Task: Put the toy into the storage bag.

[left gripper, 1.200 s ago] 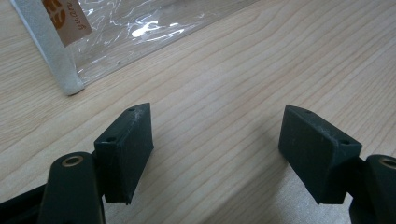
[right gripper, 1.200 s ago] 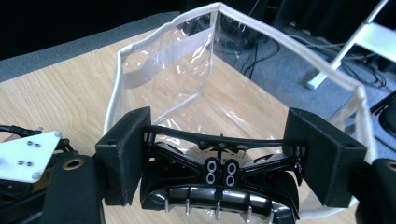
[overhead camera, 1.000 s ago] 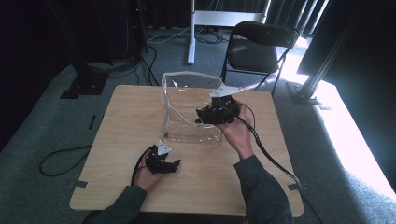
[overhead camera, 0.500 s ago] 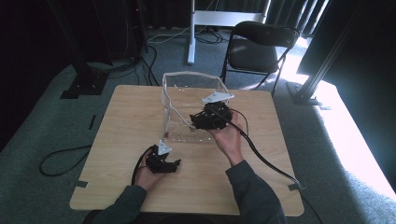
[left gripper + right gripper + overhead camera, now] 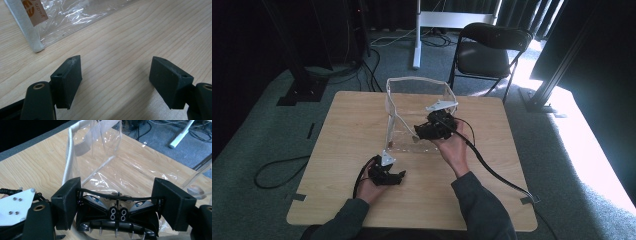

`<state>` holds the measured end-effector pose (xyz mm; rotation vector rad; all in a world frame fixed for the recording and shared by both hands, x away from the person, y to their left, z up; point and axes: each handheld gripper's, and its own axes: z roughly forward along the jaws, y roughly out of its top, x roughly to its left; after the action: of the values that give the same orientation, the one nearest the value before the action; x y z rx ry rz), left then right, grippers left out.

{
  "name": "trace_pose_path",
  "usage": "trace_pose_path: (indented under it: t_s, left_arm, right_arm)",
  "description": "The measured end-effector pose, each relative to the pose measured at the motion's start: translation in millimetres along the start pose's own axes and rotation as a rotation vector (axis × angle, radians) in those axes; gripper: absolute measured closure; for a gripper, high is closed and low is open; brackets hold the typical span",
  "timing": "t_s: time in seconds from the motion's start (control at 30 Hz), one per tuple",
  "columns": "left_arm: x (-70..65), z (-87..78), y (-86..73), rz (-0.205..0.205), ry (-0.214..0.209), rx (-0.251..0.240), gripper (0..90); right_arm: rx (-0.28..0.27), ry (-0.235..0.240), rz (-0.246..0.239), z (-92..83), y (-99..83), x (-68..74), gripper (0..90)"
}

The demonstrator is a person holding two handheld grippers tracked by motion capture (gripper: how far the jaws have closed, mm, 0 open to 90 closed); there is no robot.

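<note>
Right gripper (image 5: 116, 203) clamped wide on black clip (image 5: 117, 220) inside clear bag (image 5: 412, 107); left gripper (image 5: 116, 80) jaws apart, empty, over table (image 5: 352, 130).

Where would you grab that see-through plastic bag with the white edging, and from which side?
Take the clear plastic bag by its white fabric rim, coming down from above at the near corner. The rim stands upright and looks firmer; the walls are thin, crinkled film. The open left gripper lies closest.
</note>
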<state>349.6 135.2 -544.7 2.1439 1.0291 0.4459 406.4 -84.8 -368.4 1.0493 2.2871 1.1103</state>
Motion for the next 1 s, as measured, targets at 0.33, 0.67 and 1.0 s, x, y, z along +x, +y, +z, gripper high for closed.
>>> trace_pose_path:
  t_s: [0.33, 0.67, 1.0]
  left_arm:
    - [0.1, -0.1, 0.1, 0.004, 0.001, 0.002, 26.4]
    - [0.2, 0.0, 0.2, 0.005, 0.001, 0.002, 26.4]
    - [0.1, 0.0, 0.2, 0.004, 0.002, 0.002, 26.4]
  right_arm:
    - [0.026, 0.004, 0.011, 7.3, -1.3, -1.2, 24.5]
    - [0.051, 0.012, 0.028, 9.4, -1.4, -3.3, 24.4]
    - [0.085, 0.031, 0.046, 14.7, 1.2, -7.5, 24.4]
